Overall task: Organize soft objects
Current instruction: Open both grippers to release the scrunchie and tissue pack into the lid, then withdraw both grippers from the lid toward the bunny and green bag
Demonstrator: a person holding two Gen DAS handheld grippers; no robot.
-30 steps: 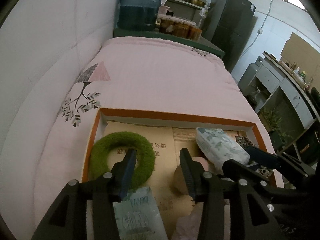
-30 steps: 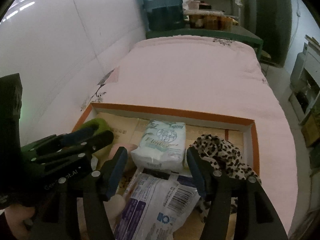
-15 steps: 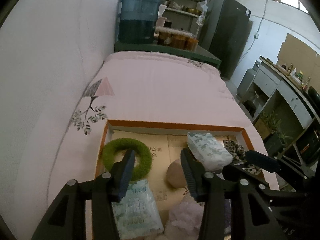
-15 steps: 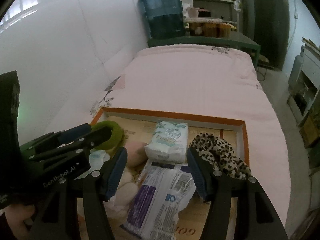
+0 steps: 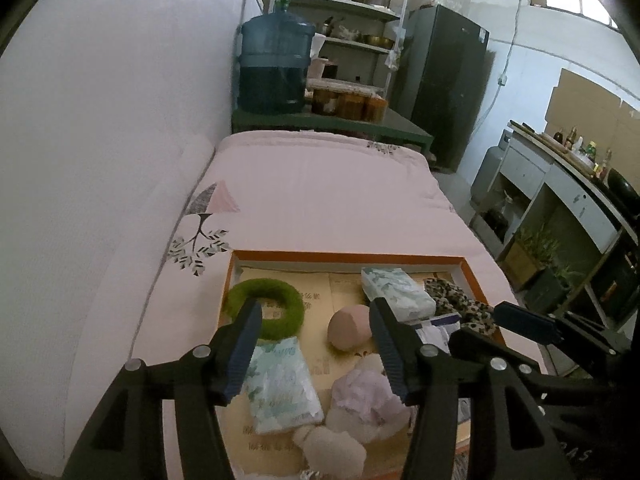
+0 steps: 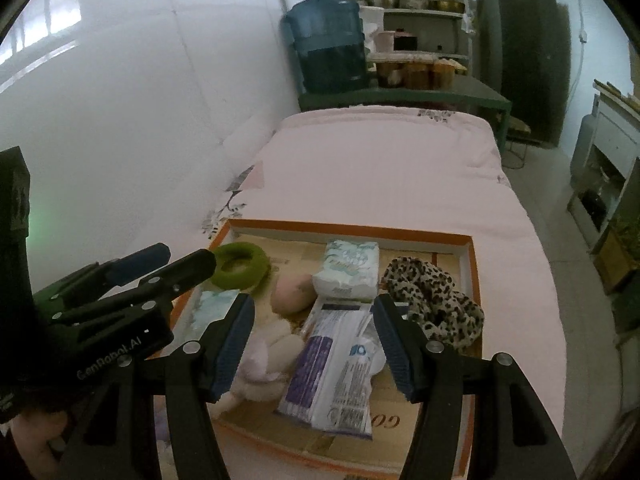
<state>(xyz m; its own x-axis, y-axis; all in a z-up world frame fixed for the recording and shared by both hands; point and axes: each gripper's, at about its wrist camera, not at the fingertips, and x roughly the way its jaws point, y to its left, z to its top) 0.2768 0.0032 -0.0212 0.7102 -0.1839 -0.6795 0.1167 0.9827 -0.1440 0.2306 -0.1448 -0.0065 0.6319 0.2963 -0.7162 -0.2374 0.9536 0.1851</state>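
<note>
Every soft thing in view already lies inside the shallow orange-rimmed tray (image 6: pixel 472 264) on the pink bed (image 6: pixel 380 168), so the gathering looks essentially done; I judge that at most some tidying within the tray is left. The left gripper (image 5: pixel 316 344) hangs above the near left part of the tray; its jaws have just been opening and now stand wide, with nothing between them. Beyond its left finger lies the green ring (image 5: pixel 264 312), under it a flat pale tissue pack (image 5: pixel 282 384), and ahead, between the fingers, a pink ball (image 5: pixel 348 326). Nearer, under its right finger, a pale plush toy (image 5: pixel 364 400) lies crumpled. The right gripper (image 6: pixel 314 340) is likewise parted wide and empty, hovering over the near middle of the tray. Below it lies a white-and-purple packet (image 6: pixel 336 368), ahead of it a wrapped tissue block (image 6: pixel 348 268), and beyond its right finger a leopard-print cloth (image 6: pixel 436 300). Nothing soft shows on the bed outside the tray.
</note>
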